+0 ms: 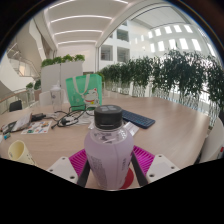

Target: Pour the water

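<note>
no readable text, labels or numbers

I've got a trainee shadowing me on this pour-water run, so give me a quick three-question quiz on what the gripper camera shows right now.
1. True or false: the bottle with the dark cap sits between the pink pads of the gripper.
2. What lies on the wooden table just beyond the bottle, towards the plants? A) a dark flat keyboard-like device B) a red bowl C) a stack of plates
3. Fill in: behind the bottle stands a ______ bag with a white logo.

Key: 1 true; 2 A; 3 green. Whether the jaws actually press on the bottle cannot be told from this view.
</note>
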A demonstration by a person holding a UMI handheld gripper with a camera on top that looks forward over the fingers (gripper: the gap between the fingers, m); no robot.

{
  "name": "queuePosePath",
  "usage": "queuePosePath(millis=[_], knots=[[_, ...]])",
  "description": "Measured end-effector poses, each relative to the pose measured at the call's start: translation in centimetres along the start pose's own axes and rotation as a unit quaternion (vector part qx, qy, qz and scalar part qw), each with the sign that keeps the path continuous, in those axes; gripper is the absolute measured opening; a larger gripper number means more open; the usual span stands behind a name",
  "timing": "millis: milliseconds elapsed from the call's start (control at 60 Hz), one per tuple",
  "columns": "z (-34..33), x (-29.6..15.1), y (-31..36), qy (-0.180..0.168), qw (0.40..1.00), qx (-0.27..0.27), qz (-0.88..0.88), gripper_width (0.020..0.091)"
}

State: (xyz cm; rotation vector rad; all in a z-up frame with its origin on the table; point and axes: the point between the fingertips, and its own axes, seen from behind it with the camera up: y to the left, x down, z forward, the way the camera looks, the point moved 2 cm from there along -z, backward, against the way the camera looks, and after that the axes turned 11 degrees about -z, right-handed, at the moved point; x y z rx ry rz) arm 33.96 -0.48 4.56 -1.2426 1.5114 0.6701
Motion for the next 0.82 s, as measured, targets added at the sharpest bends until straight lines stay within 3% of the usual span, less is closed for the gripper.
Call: queuePosePath(millis=[67,133,300,600,817], knots=[[-0.5,0.2,0.1,0.005,1.000,-0.001,0.005,0.0789],[-1.4,0.5,0.4,0.004,1.000,-0.009,0.020,0.0784],[-6.9,1.6,2.0,0.046,0.998,-0.006,0.042,0.0800],[-25.3,0.2,5.4,0.067,0.995,0.012,0.068,0.0814],[-39.2,-3.8,9.1,0.045,0.997,-0.003,0.056,0.0814]])
